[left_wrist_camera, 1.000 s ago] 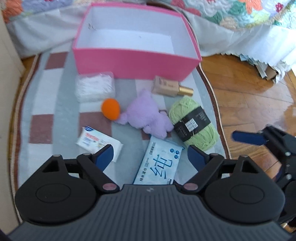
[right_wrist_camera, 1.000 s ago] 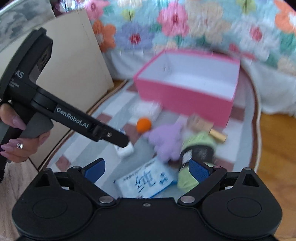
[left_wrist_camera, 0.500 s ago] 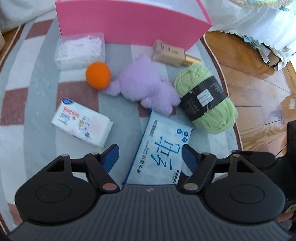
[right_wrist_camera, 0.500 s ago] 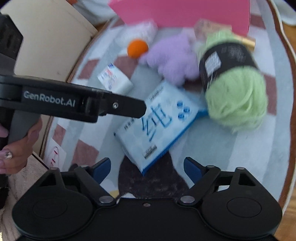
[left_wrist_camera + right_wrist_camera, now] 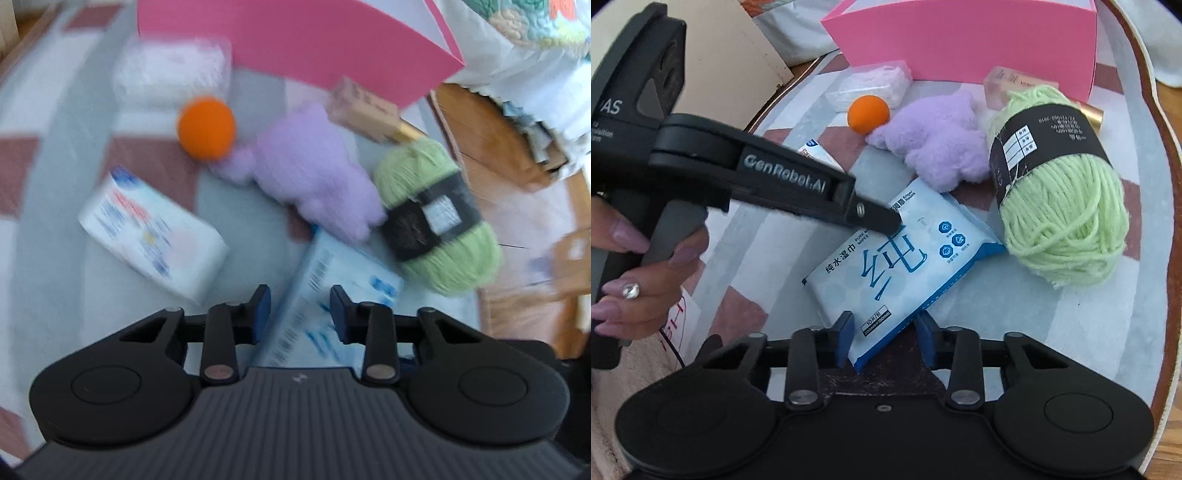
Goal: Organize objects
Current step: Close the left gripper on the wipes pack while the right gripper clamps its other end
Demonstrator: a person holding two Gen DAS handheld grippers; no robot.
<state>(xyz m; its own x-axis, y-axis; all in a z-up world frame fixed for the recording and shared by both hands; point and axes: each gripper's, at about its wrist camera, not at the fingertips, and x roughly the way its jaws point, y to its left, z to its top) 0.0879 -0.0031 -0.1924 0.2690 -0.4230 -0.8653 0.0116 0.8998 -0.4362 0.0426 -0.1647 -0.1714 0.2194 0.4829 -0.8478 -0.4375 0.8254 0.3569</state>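
Note:
A light-blue wet wipes pack [image 5: 905, 266] lies flat on the striped rug. My right gripper [image 5: 885, 339] is shut on its near corner, with both blue pads against the wrapper. In the blurred left wrist view the left gripper [image 5: 299, 310] has its jaws closing on the same pack [image 5: 332, 280], which fills the narrow gap between the pads. Seen from the right wrist, the left gripper's tip [image 5: 886, 221] rests on the pack's far edge, and a hand [image 5: 646, 273] holds its handle. The pink box [image 5: 960, 44] stands open behind everything.
Around the pack lie green yarn [image 5: 1060, 206], a purple plush [image 5: 942, 144], an orange ball [image 5: 868, 113], a white tissue pack [image 5: 151, 243], a clear bag of white pieces [image 5: 871, 85] and a beige boxed bottle [image 5: 364, 110]. Wooden floor [image 5: 491, 147] borders the rug on the right.
Both grippers came down onto the wet wipes pack and their jaws narrowed from wide open to a small gap around it. The other objects stayed put.

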